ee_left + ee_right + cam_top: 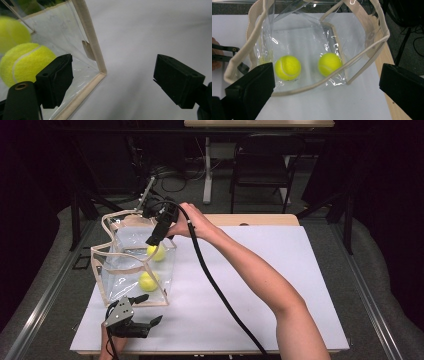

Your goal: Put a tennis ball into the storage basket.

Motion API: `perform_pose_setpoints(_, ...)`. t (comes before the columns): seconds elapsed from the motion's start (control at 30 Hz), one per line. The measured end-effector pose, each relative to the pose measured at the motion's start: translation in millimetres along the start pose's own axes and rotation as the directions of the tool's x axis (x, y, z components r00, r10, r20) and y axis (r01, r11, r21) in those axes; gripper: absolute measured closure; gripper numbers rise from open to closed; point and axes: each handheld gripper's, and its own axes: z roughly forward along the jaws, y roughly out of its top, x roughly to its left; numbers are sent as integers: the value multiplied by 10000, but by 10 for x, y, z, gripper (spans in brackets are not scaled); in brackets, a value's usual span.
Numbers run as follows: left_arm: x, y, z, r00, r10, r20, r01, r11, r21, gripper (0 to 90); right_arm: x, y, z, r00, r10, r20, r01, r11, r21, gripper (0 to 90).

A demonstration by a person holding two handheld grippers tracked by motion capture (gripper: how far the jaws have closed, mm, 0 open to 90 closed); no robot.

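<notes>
Clear plastic bag (312,42), 2 tennis balls (287,67) inside, right hand-held gripper (324,87) open above.

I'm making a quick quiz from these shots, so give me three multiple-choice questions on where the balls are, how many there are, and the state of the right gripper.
1. Where are the tennis balls?
A. inside the clear bag
B. on the bare table
C. in a gripper

2. How many balls show?
A. one
B. two
C. four

3. The right gripper is:
A. shut on a ball
B. shut on the bag's handle
C. open

Answers: 1 A, both lie on the bag's floor; 2 B, two yellow balls; 3 C, its jaws stand wide apart above the bag, holding nothing.
</notes>
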Motion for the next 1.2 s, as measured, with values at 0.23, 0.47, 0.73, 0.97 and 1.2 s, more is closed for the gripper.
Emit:
perform_pose_setpoints(0.23,4,4,14,10000,66,59,-67,9999,99,158,-34,-181,-49,9999,132,67,-131,9999,-47,0)
perform_pose_setpoints(0.47,4,7,16,10000,62,4,-62,9999,79,158,-104,-373,-99,9988,468,127,-467,9989,-63,0)
perform_pose_setpoints(0.73,-2,15,17,9998,146,134,-146,9999,50,158,-110,-582,-147,9973,663,320,-667,9977,126,0)
perform_pose_setpoints(0.97,-10,14,6,9999,146,82,-146,9999,-34,158,-66,-752,-133,9963,782,357,-791,9965,260,0)
perform_pose_setpoints(1.2,-10,13,4,9998,176,76,-176,9998,-69,158,-11,-897,-131,9956,855,379,-867,9957,317,0)
